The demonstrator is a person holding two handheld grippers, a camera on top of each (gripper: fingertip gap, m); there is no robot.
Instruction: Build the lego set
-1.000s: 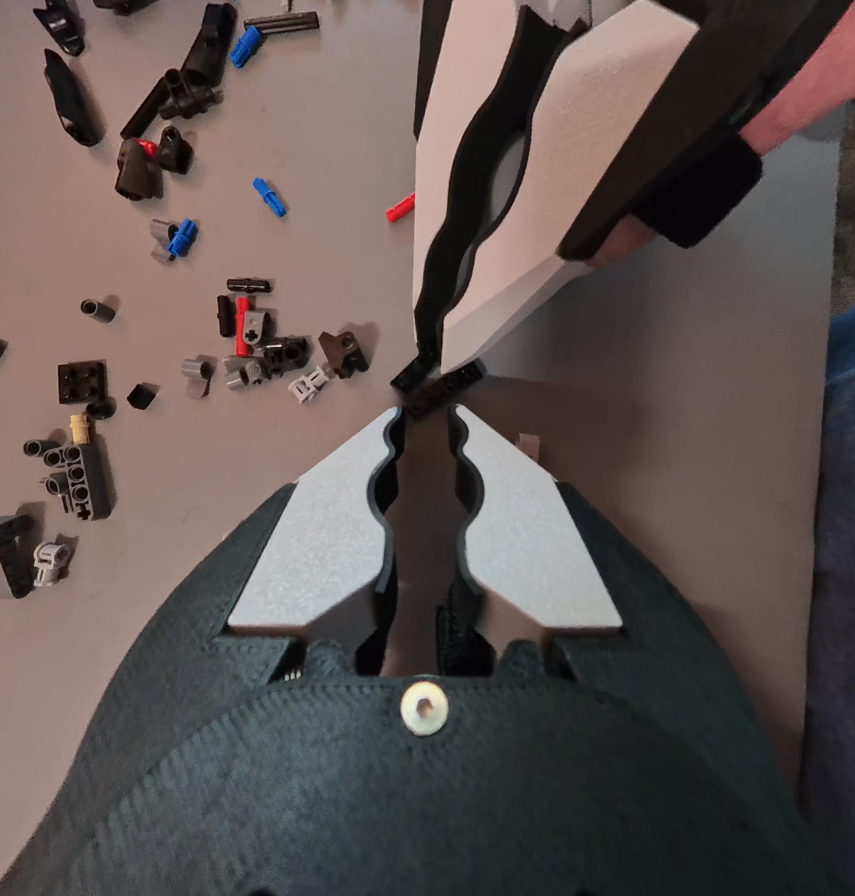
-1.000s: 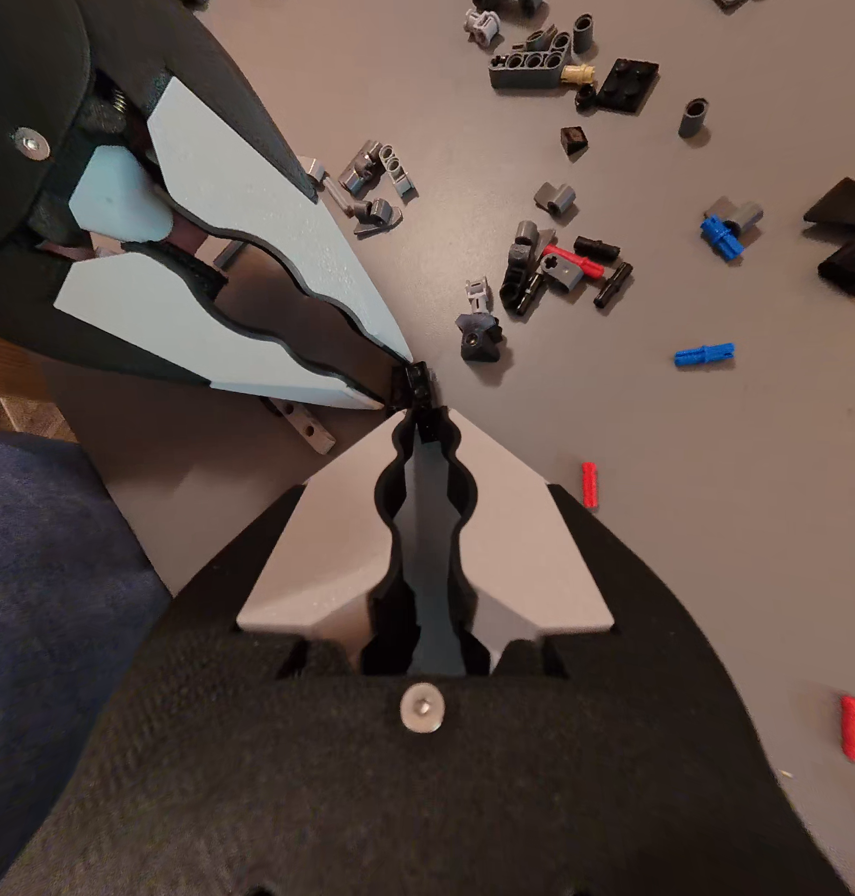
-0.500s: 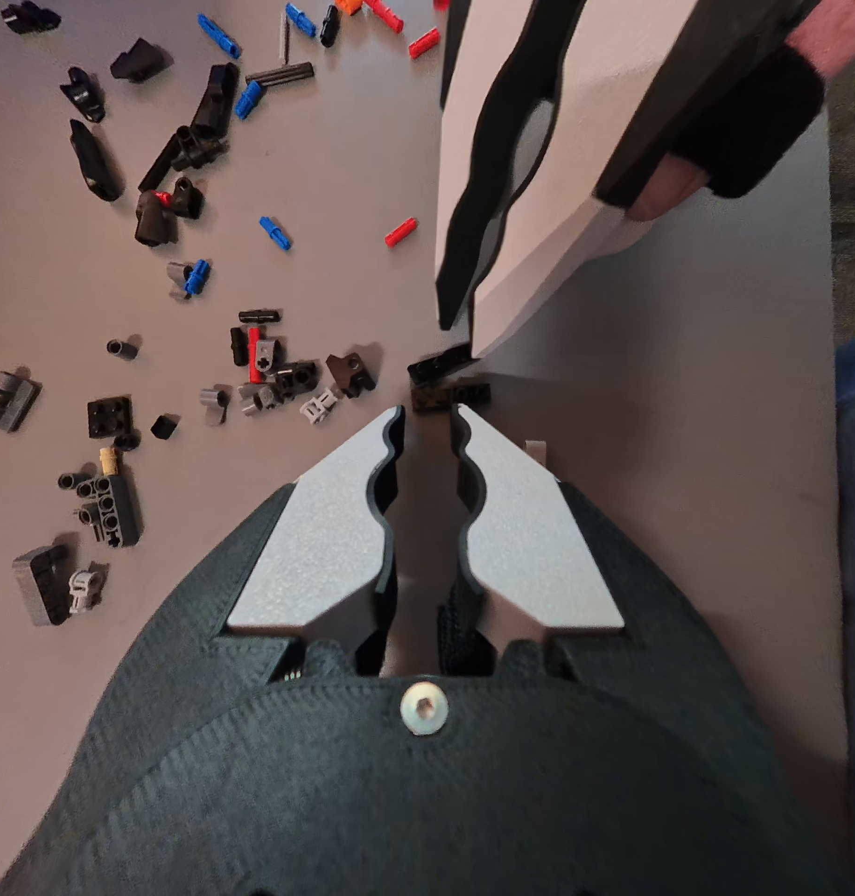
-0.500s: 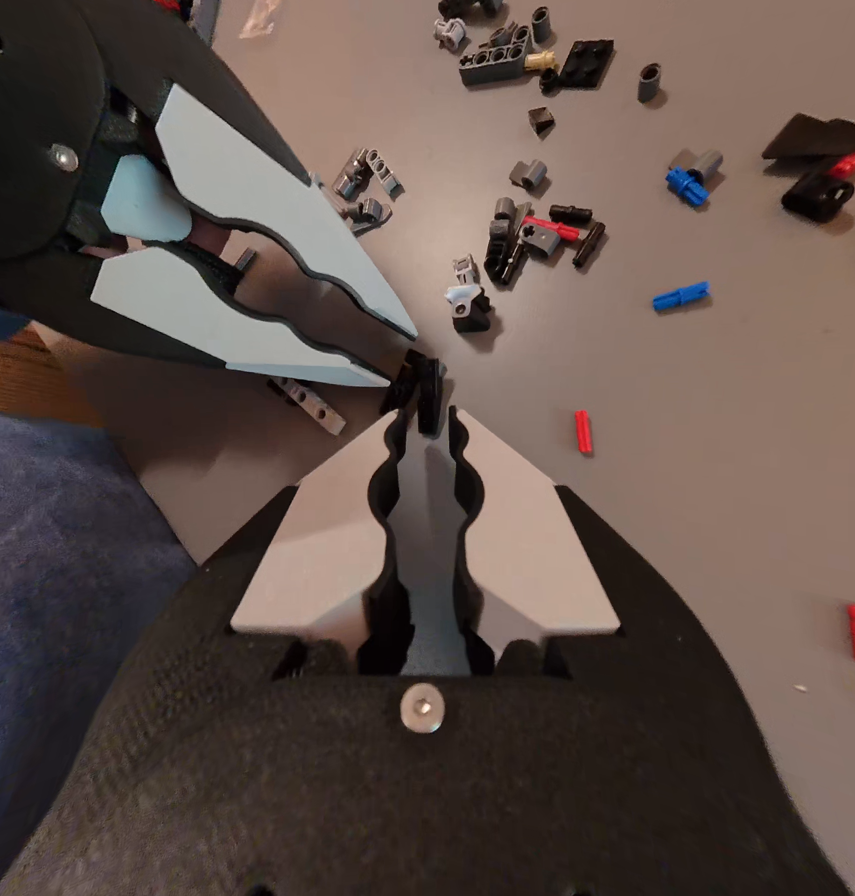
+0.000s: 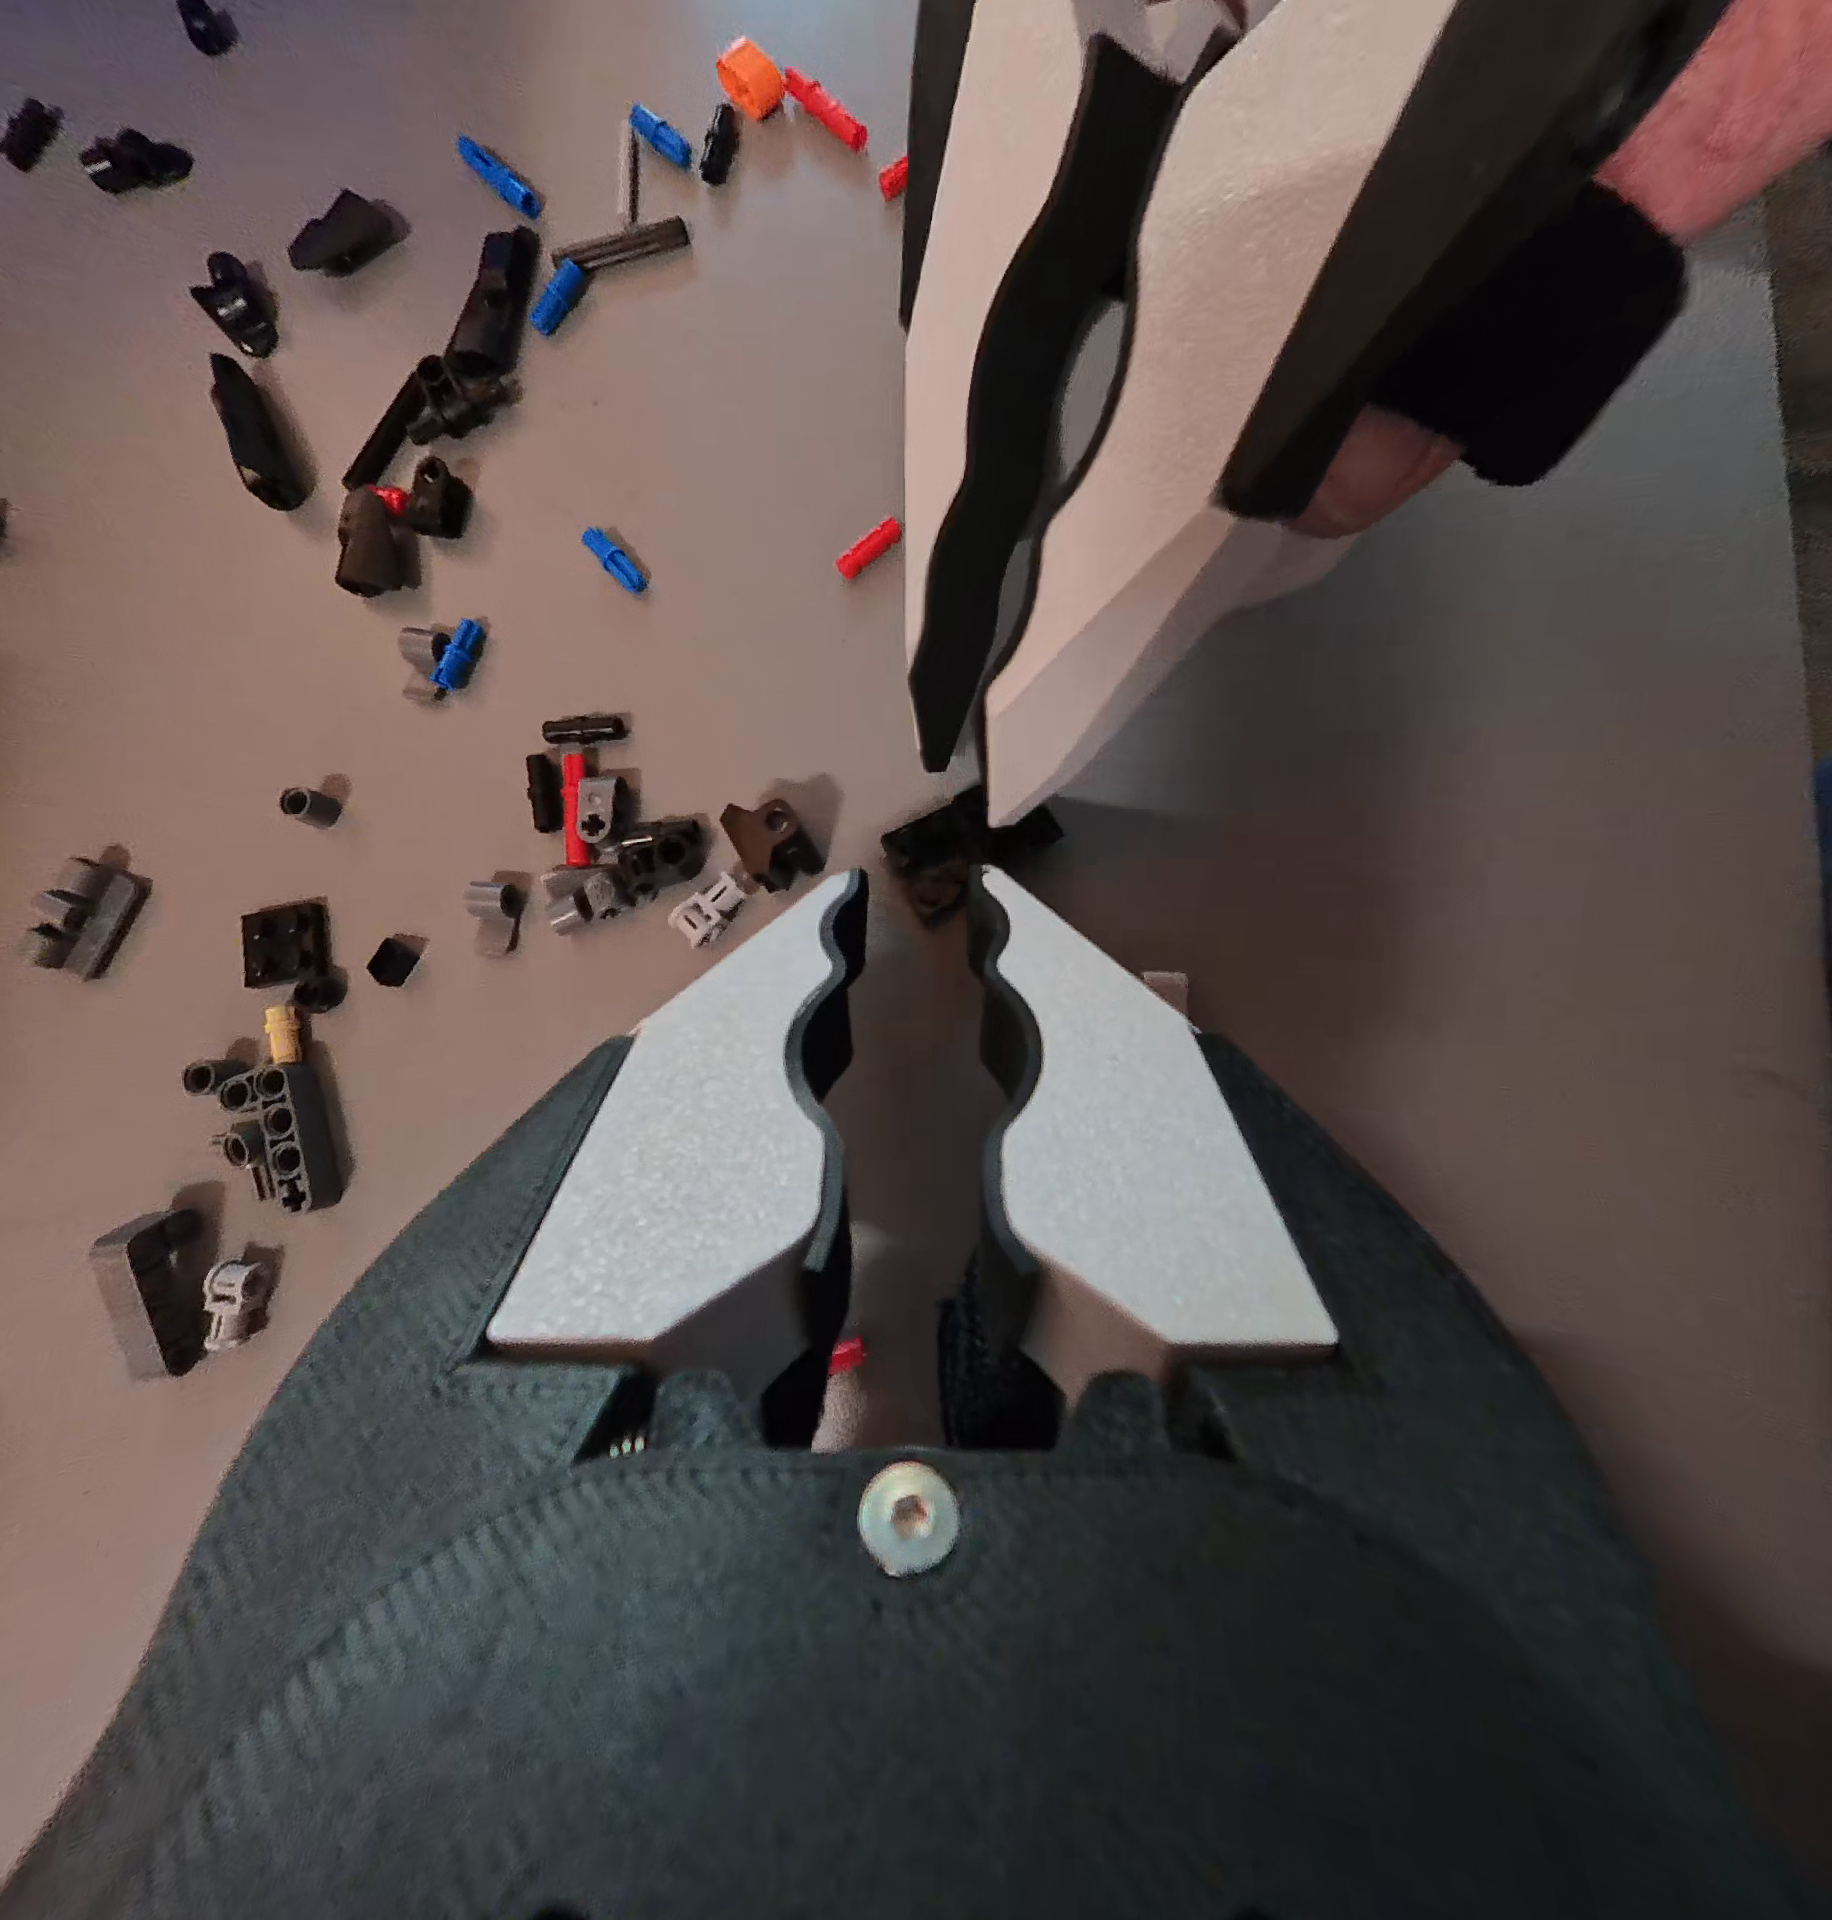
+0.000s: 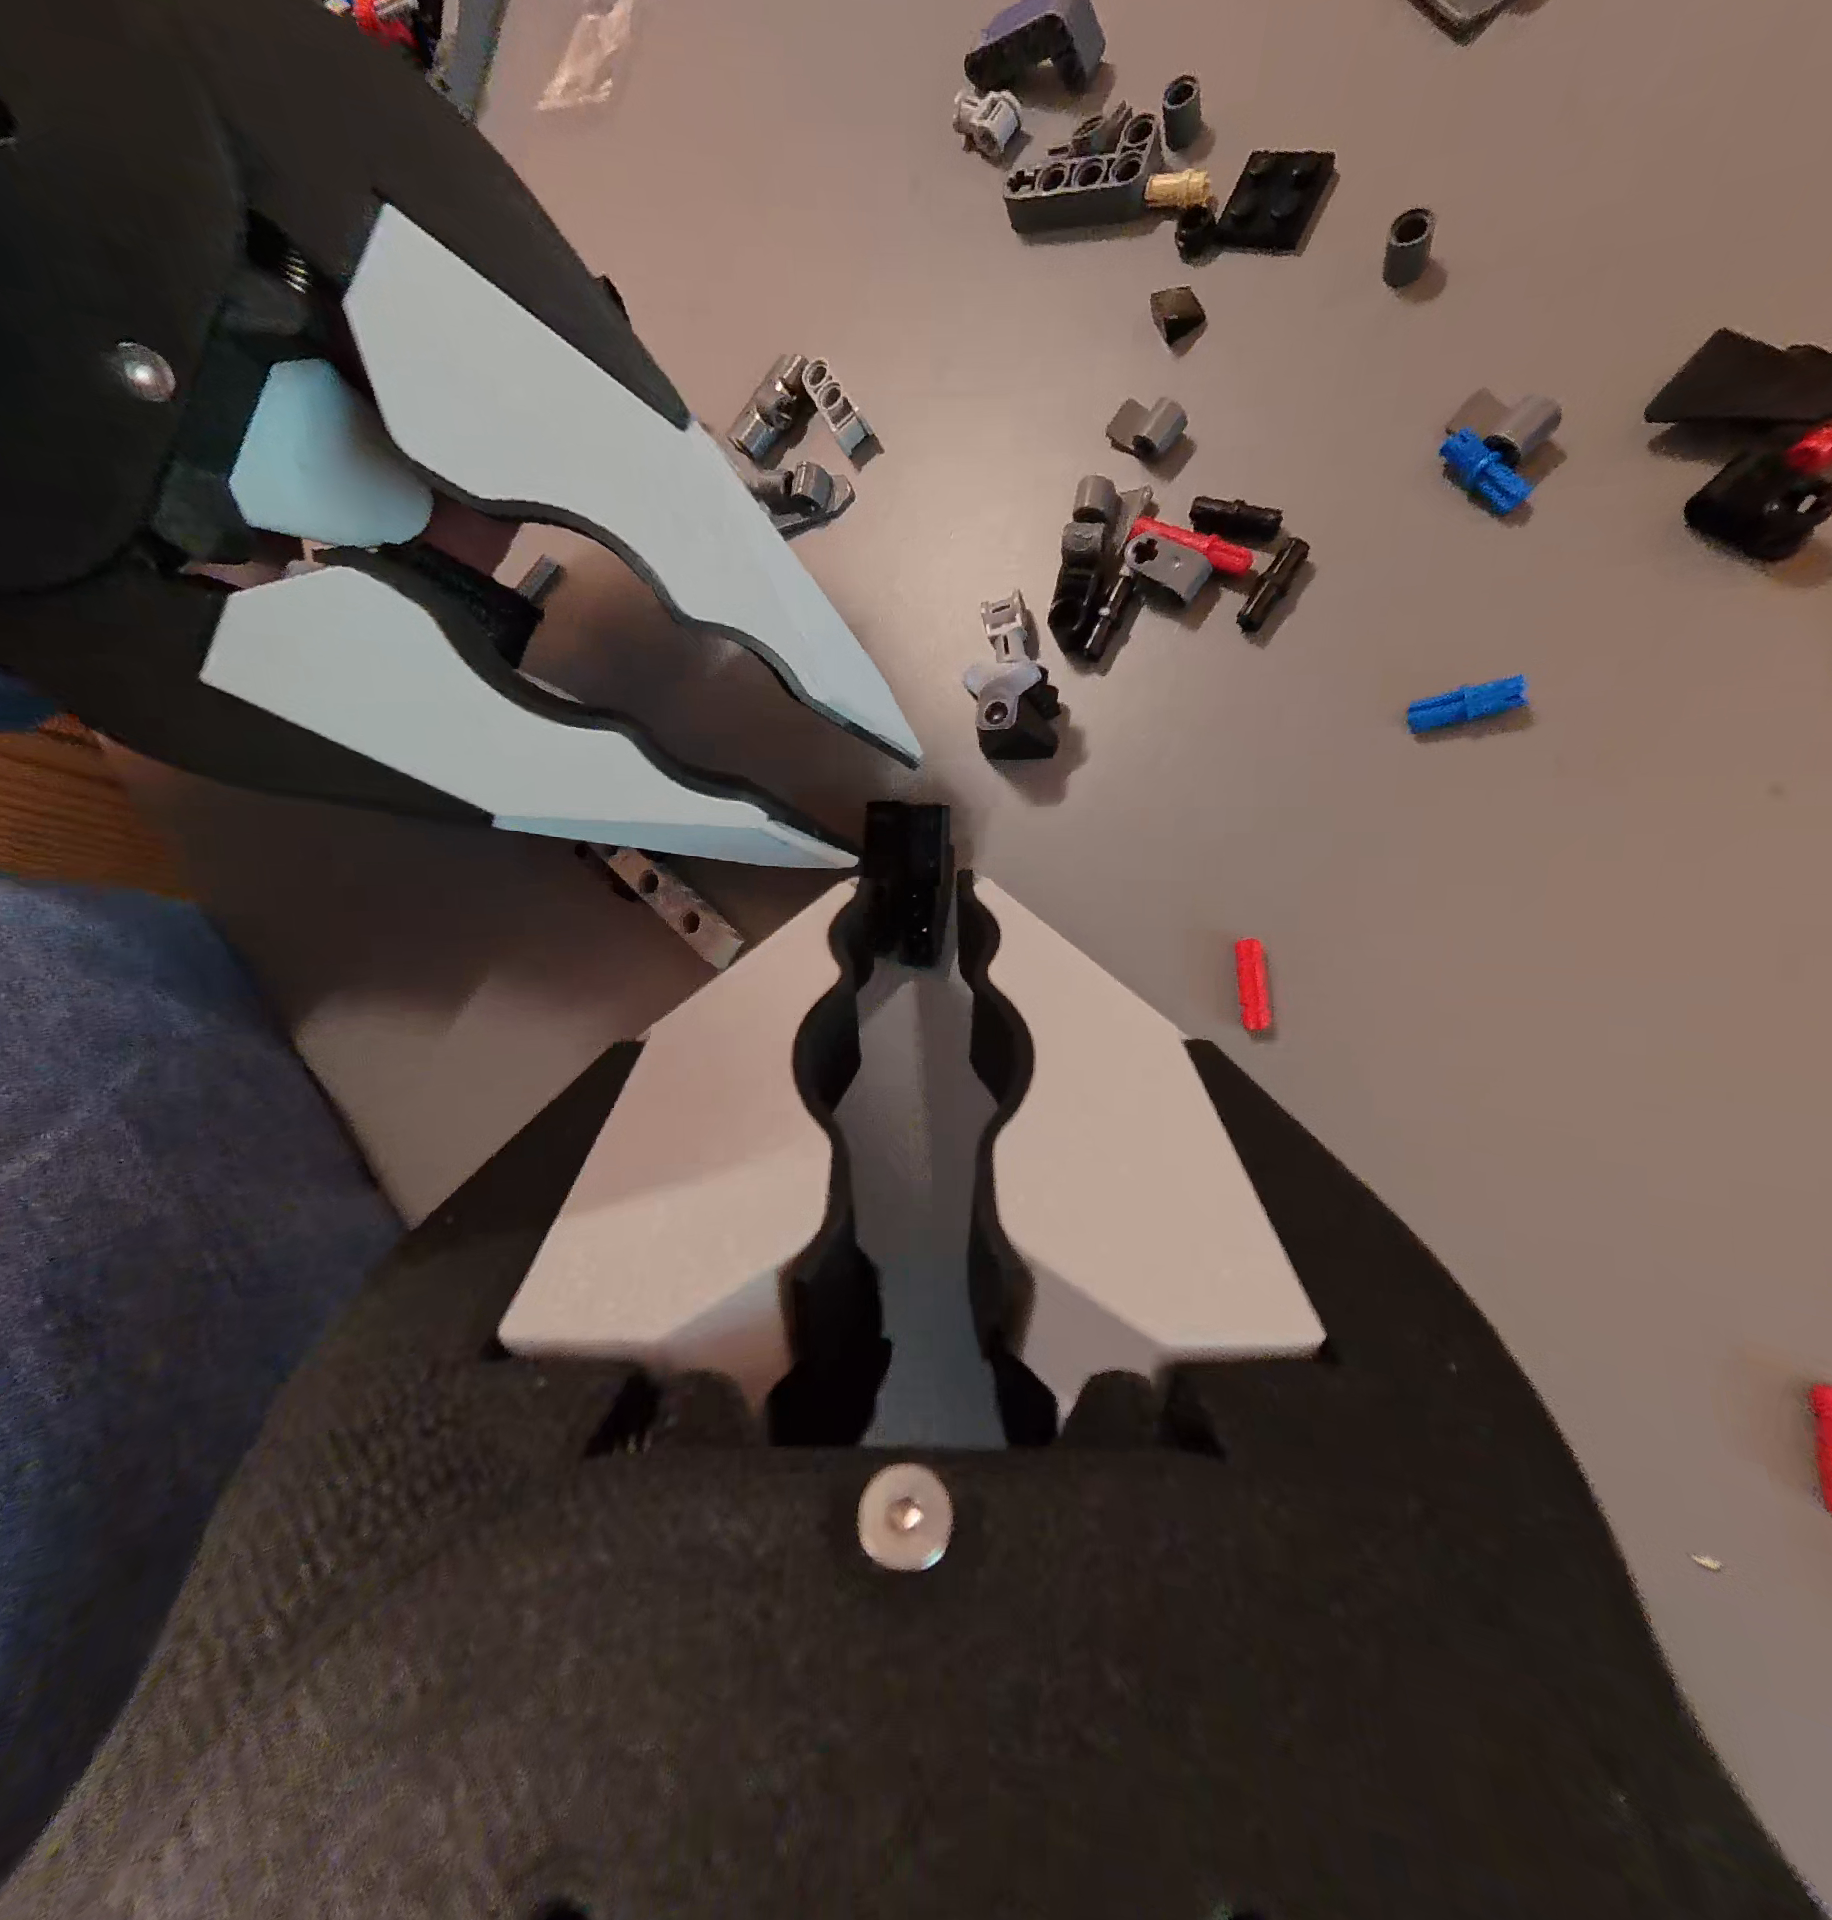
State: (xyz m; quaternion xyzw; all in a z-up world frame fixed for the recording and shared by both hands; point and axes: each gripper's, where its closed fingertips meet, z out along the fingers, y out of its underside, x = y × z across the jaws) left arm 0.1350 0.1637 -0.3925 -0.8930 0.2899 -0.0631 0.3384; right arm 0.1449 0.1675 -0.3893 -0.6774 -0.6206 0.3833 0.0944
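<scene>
In the left wrist view, the left gripper (image 5: pixel 920 899) hangs low over the grey desk (image 5: pixel 1411 935), its jaws slightly apart with the small black lego piece (image 5: pixel 933 852) just beyond their tips; whether they touch it I cannot tell. The right gripper (image 5: pixel 959 774) comes down from above onto the same piece, a hand (image 5: pixel 1390 468) behind it. Left of the piece lie scattered lego parts: a red pin (image 5: pixel 868 548), a blue pin (image 5: pixel 615 545), a black square plate (image 5: pixel 286 941). In the right wrist view, the right gripper (image 6: pixel 907 914) has its jaws clamped on the black lego piece (image 6: pixel 904 883), and the left gripper (image 6: pixel 886 816) meets that piece from the left, jaws parted. Right of the piece lie a red pin (image 6: pixel 1252 984) and a blue pin (image 6: pixel 1466 704).
</scene>
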